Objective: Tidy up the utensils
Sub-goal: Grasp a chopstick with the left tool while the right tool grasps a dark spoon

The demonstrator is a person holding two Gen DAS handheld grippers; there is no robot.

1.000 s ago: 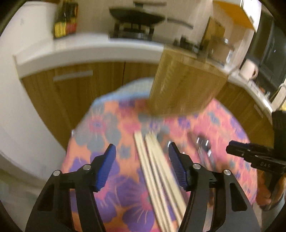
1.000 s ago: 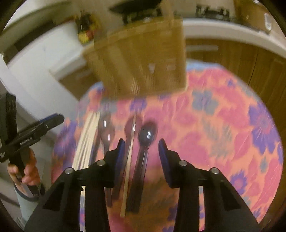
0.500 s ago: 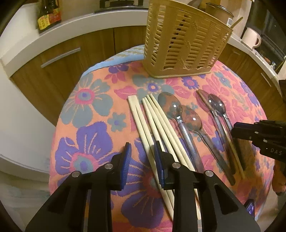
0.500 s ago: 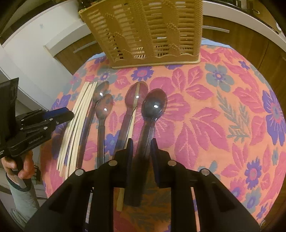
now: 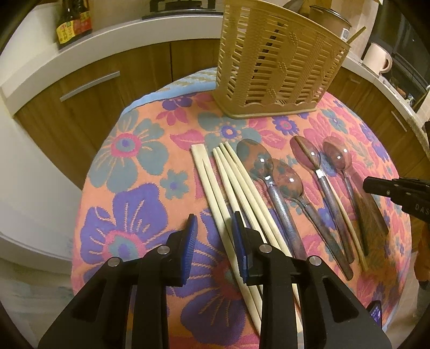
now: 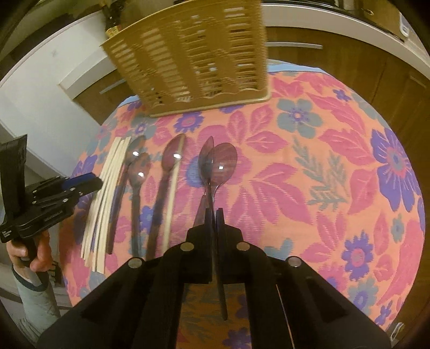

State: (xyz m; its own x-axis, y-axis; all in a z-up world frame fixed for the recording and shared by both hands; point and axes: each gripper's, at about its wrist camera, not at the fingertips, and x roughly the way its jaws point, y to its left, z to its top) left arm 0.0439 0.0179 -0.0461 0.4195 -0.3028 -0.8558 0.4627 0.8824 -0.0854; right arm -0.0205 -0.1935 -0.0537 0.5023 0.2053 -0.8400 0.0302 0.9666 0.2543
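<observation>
A tan slatted utensil basket (image 5: 276, 64) stands at the far side of a round table with a floral cloth (image 5: 129, 166); it also shows in the right wrist view (image 6: 193, 53). Several pale chopsticks (image 5: 231, 185) and several spoons (image 5: 271, 174) lie in a row. My left gripper (image 5: 213, 241) is partly open, low over the chopsticks' near ends, holding nothing. My right gripper (image 6: 214, 214) is shut on the handle of the rightmost spoon (image 6: 223, 163), tilted on edge; its shadow-like twin shows beside it.
A wooden cabinet and white counter (image 5: 113, 45) curve behind the table, with a sauce bottle (image 5: 72, 24) and a white mug (image 5: 376, 56). The table edge falls away on the left, close to the left gripper (image 6: 53, 198).
Both grippers dropped toward the table and narrowed. The right one closed on the rightmost spoon's handle and tipped it on edge. The left one moved leftward over the chopstick ends.
</observation>
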